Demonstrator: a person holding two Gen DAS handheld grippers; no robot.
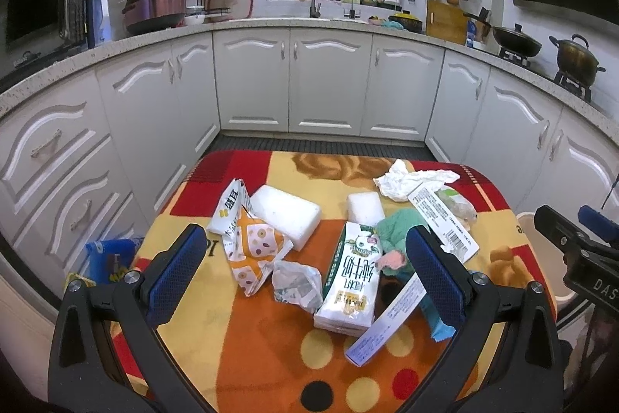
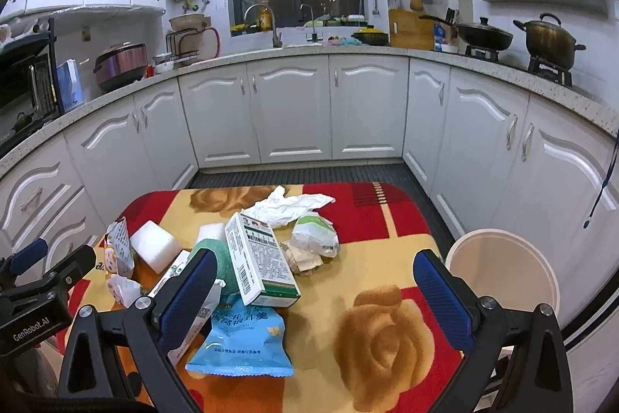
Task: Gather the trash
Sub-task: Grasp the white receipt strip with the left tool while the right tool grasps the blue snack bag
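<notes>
Left wrist view: left gripper [image 1: 305,258] w/ blue-padded fingers [image 1: 176,268] spread wide, nothing between them; hovers at lower centre of frame above the trash.
Table: red/yellow/orange flower-print cloth-covered table [image 1: 271,347], fills lower half of frame.
Trash, centre: green-and-white milk carton [image 1: 348,281] lying flat; crumpled clear plastic wrapper [image 1: 296,283] just left of it, touching.
Trash, left of centre: orange-patterned paper bag [image 1: 251,250], flattened, leaning on big white foam block [image 1: 286,211].
Trash, upper centre: small white foam block [image 1: 363,206]; teal-green knitted cloth [image 1: 394,227] just below it, against the carton.
Trash, upper right: crumpled white tissue [image 1: 410,180]; white barcode-printed medicine box [image 1: 441,219] beneath it.
Trash, lower right: long white printed box [image 1: 387,324], tilted, its end against the carton.
Right wrist view: right gripper [image 2: 313,300] also released, fingers [image 2: 445,300] wide apart, empty, lower centre of frame.
Near right gripper: light-blue snack packet [image 2: 243,343] flat at lower centre, partly under the medicine box [image 2: 259,258]; left finger pad overlaps its edge in frame, contact unclear.
Bin: cream round plastic bin [image 2: 503,269] at right of frame, beside table edge, appears empty.
Backdrop: white kitchen cabinets [image 2: 290,107] across mid frame.
</notes>
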